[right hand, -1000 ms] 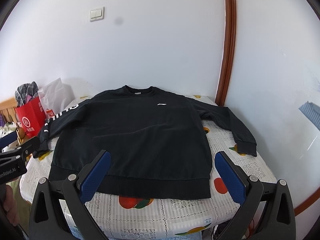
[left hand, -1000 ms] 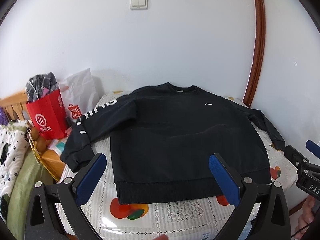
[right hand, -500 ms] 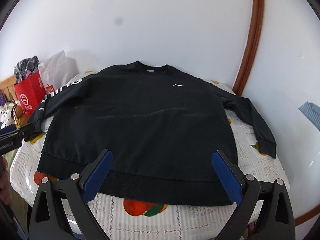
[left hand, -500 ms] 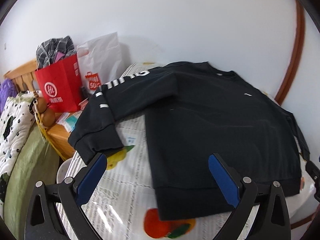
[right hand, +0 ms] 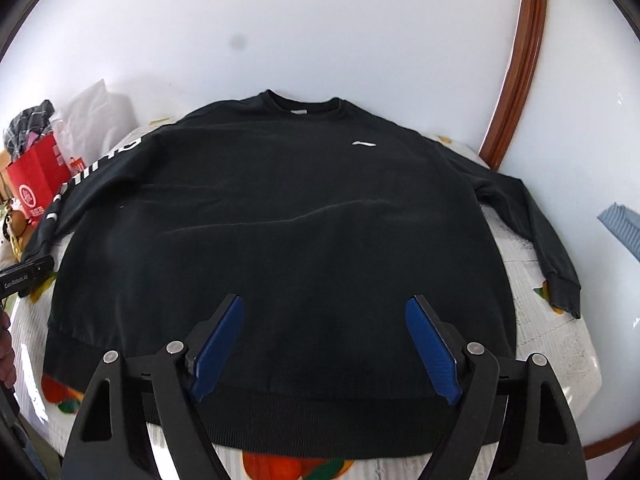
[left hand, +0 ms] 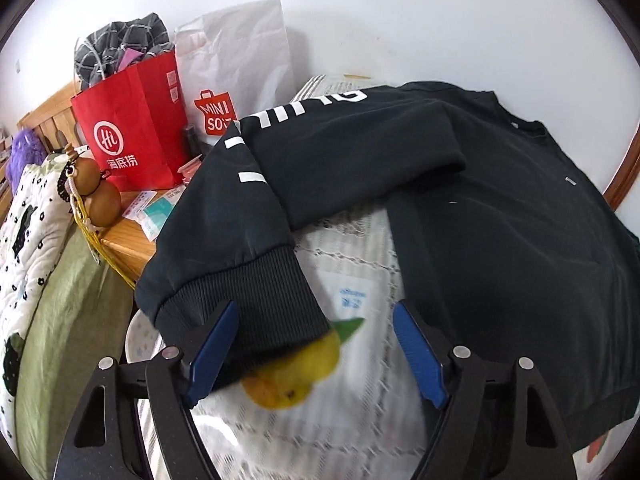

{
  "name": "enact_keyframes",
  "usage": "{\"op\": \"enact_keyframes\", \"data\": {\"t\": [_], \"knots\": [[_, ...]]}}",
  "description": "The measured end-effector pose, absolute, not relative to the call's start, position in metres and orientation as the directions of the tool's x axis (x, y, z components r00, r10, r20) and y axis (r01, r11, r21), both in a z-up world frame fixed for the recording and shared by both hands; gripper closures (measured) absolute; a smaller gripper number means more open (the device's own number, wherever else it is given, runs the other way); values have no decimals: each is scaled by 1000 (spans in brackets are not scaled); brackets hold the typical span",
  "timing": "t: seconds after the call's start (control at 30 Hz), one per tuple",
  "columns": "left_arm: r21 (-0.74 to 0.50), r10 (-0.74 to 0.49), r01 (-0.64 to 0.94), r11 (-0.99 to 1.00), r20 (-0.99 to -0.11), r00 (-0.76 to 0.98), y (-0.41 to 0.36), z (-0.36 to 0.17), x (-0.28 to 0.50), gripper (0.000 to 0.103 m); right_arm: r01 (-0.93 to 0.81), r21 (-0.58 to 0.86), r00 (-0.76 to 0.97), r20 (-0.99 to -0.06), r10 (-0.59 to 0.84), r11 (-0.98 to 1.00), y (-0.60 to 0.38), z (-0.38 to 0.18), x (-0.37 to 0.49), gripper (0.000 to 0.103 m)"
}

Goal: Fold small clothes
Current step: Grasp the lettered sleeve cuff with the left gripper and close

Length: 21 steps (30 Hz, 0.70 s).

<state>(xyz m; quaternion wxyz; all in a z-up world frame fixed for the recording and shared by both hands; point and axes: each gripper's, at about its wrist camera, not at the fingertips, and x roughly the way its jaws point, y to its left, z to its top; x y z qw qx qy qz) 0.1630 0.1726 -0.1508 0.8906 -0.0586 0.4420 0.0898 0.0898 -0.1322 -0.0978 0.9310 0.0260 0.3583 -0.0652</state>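
Note:
A black sweatshirt lies flat, front up, on a table with a fruit-print cloth. Its left sleeve carries white lettering and ends in a ribbed cuff at the table's left edge. My left gripper is open, and the cuff lies partly between its blue pads. My right gripper is open above the lower body of the sweatshirt, near the hem. The right sleeve lies spread toward the right edge. The left gripper also shows in the right wrist view at the far left.
A red paper bag with clothes and a white shopping bag stand on a wooden stand left of the table. A bed with a green and white quilt lies further left. A white wall is behind, with a brown door frame at right.
My left gripper has swung left and down to the left sleeve cuff, which now lies between its pads. My right gripper has moved forward over the sweatshirt's lower body.

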Motion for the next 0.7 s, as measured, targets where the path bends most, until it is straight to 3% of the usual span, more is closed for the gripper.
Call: {"op": "enact_keyframes", "data": {"t": [0.37,0.53,0.63,0.7], "knots": [[123,245,-244,962,-788,565,171,-166,180,41,114,-15,709,-699,-92,993,-126,-110,124,21],[140,272,-271,952,-792,547,174,-163,182,82,122,6,695,-715,-81,993,-135,-119,128,21],[119,262,-285,951,-800,540,179,-158,182,94,127,14,699,-711,-79,992,-142,-119,126,21],[111,261,-288,951,-787,559,178,-149,179,95,126,25,704,-706,-72,992,-148,-117,125,21]]}}
